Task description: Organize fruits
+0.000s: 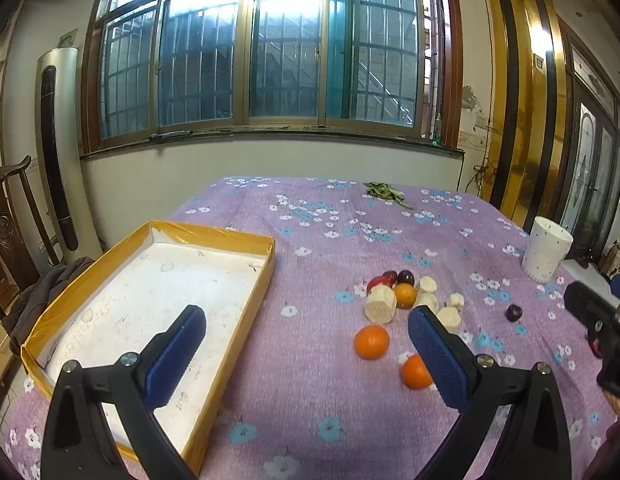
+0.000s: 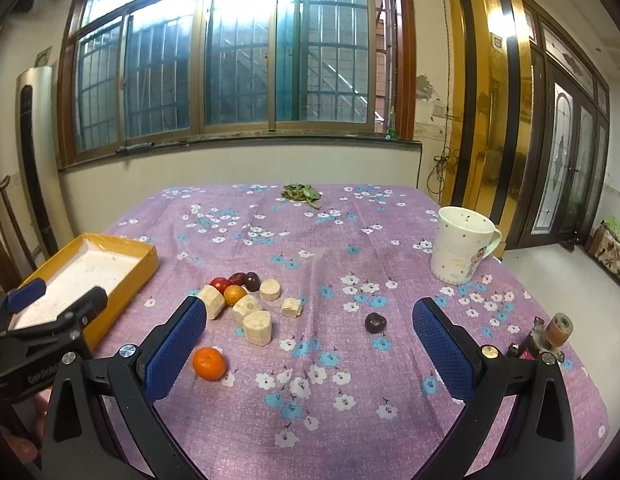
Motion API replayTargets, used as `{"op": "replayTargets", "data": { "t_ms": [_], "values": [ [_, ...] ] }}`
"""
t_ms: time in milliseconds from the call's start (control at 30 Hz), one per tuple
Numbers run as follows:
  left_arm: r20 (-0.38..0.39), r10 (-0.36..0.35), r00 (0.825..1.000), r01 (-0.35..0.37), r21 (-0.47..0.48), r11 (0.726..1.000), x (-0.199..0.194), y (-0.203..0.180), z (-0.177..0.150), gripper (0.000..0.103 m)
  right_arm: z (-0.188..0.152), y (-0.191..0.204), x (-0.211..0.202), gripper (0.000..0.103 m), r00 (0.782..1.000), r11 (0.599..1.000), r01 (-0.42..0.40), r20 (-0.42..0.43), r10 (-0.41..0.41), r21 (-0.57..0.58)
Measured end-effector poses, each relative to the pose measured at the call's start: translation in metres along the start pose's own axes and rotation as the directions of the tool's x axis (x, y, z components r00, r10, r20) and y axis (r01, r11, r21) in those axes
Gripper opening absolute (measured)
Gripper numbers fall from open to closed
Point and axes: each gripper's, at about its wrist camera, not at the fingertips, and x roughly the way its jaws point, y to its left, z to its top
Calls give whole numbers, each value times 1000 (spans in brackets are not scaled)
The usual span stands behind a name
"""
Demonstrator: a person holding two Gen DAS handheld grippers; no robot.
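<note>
A pile of fruit lies mid-table: pale cut chunks, small oranges, red and dark round fruits. One orange lies nearer me, and a second one is partly hidden by my left finger. A lone dark plum sits to the right. A yellow-rimmed tray with a white floor stands at the left. My left gripper is open and empty, between tray and fruit. My right gripper is open and empty, in front of the pile and the plum.
A white mug stands at the right of the purple flowered tablecloth. Green leaves lie at the far edge. A small brown roller object sits near the right edge. A wooden chair stands left of the table.
</note>
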Motion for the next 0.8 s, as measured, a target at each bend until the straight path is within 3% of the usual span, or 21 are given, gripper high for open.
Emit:
{"op": "replayTargets", "data": {
  "t_ms": [800],
  "values": [
    [-52, -9, 999, 10, 21, 1000, 6, -11, -5, 102, -14, -6, 3, 103, 997, 1000, 9, -72, -9, -2]
  ]
}}
